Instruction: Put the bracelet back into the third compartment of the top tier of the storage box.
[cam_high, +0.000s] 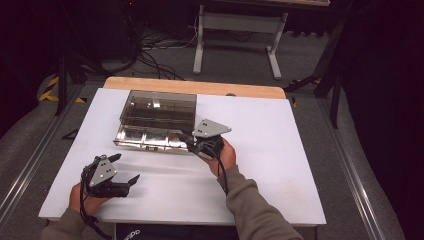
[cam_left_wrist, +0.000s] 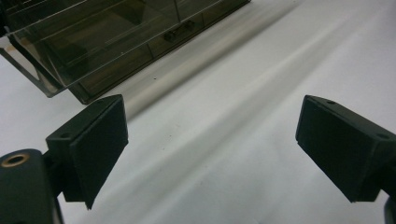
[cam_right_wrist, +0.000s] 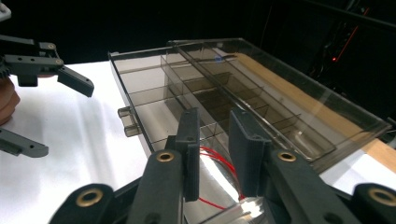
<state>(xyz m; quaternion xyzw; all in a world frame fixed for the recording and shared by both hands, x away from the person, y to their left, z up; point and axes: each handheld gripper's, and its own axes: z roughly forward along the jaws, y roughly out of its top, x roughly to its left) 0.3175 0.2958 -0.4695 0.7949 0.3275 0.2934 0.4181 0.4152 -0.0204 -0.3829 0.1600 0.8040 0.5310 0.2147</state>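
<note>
Your right gripper (cam_right_wrist: 212, 154) is down at the near corner of the smoky clear organizer box (cam_high: 157, 120), which sits mid-bench with its lid tipped open. The jaws stand a little apart, pads clear of anything; a thin red wire (cam_right_wrist: 219, 161) lies in the compartment between them. It looks like you're placing or fetching that wire. Next, either close squarely on it or lift straight out past the dividers. Your left gripper (cam_high: 121, 170) waits on the white bench (cam_high: 270, 165), jaws wide apart, nothing between them.
</note>
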